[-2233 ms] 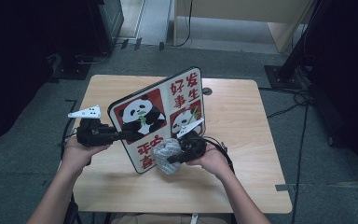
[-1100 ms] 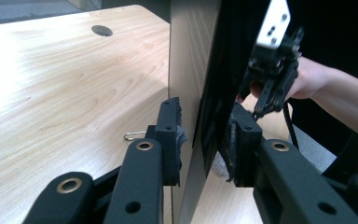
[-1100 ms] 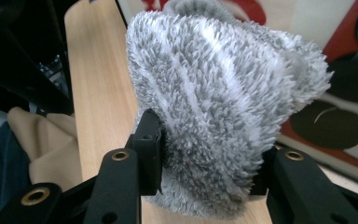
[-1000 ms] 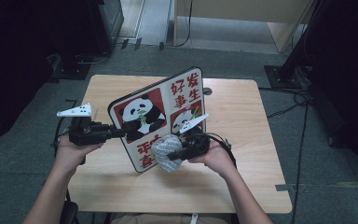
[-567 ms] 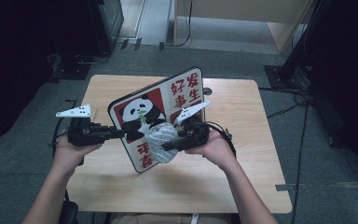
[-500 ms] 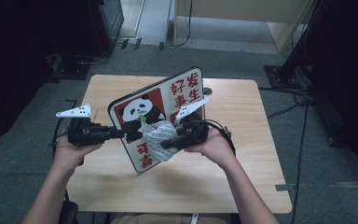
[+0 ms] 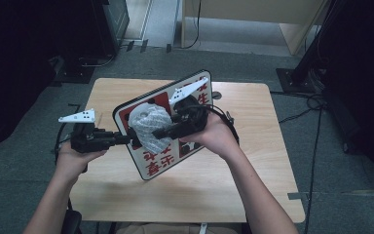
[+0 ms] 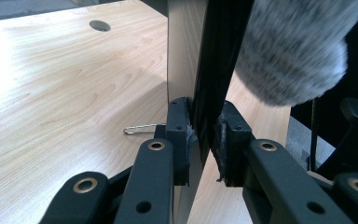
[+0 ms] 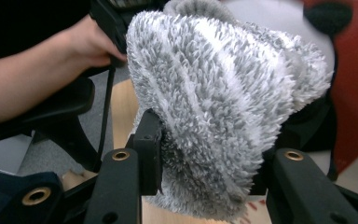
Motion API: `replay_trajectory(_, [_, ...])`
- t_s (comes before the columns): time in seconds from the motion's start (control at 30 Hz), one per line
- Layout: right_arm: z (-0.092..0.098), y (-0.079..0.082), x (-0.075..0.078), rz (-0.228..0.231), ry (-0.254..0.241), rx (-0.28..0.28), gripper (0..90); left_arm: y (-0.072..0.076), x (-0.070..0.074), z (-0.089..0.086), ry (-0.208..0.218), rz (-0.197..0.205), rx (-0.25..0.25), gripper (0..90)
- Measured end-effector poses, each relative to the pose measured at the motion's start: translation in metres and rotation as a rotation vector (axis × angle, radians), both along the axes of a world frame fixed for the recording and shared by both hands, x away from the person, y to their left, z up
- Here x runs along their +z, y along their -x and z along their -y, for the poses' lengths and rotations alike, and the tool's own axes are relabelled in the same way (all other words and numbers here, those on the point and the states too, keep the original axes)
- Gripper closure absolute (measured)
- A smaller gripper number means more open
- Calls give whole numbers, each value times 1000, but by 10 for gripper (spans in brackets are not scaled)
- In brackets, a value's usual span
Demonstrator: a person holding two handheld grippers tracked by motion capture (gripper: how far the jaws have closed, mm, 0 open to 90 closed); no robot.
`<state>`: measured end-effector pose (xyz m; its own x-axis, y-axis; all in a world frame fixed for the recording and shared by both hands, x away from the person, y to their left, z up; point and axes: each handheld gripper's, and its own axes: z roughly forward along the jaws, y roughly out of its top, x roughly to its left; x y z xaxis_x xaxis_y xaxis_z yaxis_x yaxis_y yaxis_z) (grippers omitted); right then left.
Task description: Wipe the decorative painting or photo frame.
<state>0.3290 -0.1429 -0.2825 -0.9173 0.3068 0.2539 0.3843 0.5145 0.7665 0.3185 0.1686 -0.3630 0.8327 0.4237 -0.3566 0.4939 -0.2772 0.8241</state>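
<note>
A panda sign board (image 7: pixel 161 163), red and white with a black rim, stands tilted up off the wooden table (image 7: pixel 253 190). My left gripper (image 7: pixel 129 139) is shut on its left edge. In the left gripper view its pads (image 8: pixel 179 135) pinch the board's black edge (image 8: pixel 214 70), and these jaws have just been closing on it. My right gripper (image 7: pixel 159 131) is shut on a grey fluffy cloth (image 7: pixel 148 127), pressed to the board's upper left face. In the right gripper view the cloth (image 9: pixel 219 102) bulges between the jaws of that gripper (image 9: pixel 205 163), with the red board (image 9: pixel 356 93) behind.
A round cable hole (image 7: pixel 216 95) lies in the table behind the board. A small wire clip (image 8: pixel 140 129) lies on the tabletop near my left jaws. Cables (image 7: pixel 316 102) trail over the grey floor at the right.
My right gripper has carried the cloth up the board's face, from its lower part to the upper left panda. The left gripper and the board have stayed where they were.
</note>
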Motion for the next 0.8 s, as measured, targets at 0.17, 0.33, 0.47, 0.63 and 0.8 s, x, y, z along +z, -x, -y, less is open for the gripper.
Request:
replay_trajectory(0.17, [-9, -1, 19, 29, -7, 7, 597, 0, 0, 0, 0, 1, -3, 775])
replay_trajectory(0.33, [-17, -3, 32, 47, -22, 7, 597, 0, 0, 0, 2, -1, -4, 775])
replay_trajectory(0.47, [-21, -6, 33, 41, -26, 9, 597, -1, 0, -1, 3, -2, -6, 774])
replay_trajectory(0.63, [-24, -11, 27, 36, -11, 5, 597, -1, 0, -1, 3, -3, -6, 774])
replay_trajectory(0.8, [-25, -12, 24, 33, -5, 9, 597, -1, 0, -1, 3, -4, -6, 774])
